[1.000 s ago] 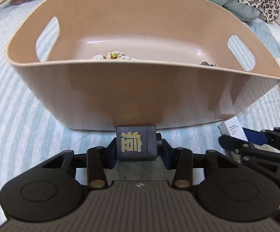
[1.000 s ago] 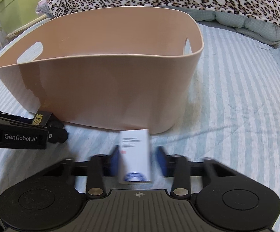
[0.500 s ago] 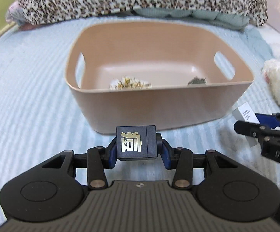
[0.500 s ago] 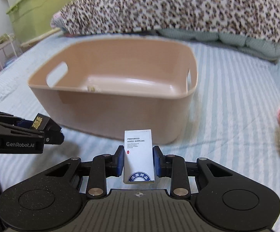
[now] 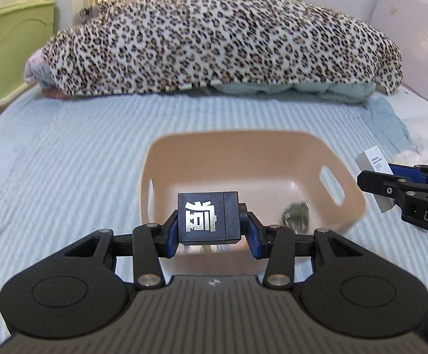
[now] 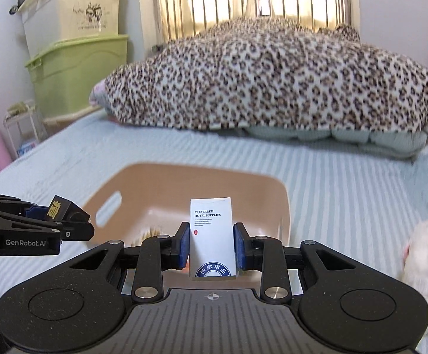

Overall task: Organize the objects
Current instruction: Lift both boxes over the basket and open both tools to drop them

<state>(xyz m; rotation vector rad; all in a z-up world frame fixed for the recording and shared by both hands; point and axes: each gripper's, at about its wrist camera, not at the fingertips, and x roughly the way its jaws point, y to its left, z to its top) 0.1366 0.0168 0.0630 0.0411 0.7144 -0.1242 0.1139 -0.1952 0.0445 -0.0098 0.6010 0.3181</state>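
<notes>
Left wrist view: left claw pinches a dark blue cube box with a gold character on its face, blue pads tight on both sides. It hangs above the near rim of the tan plastic tub, which sits on the striped bed sheet. Tub is blurred; its near wall is hidden behind the cube and claw. Inside, a dark greenish item is too smeared to identify, and something pale under the cube is mostly covered. Right claw enters at the right edge, cut off by the frame, gripping a white box seen edge-on.

Right wrist view: right claw is clamped on the white hotel supplies box, upright, printed "PREFERRED HOTEL SUPPLIES", smaller text unreadable. Box is held over the tub; tub floor largely blocked, only a yellowish fuzzy bit peeks out. Left claw with the cube shows at left, partly out of frame. Leopard-print blanket lies across the bed's far end, a white fluffy thing is cropped at right, and green storage bins are stacked at left.
</notes>
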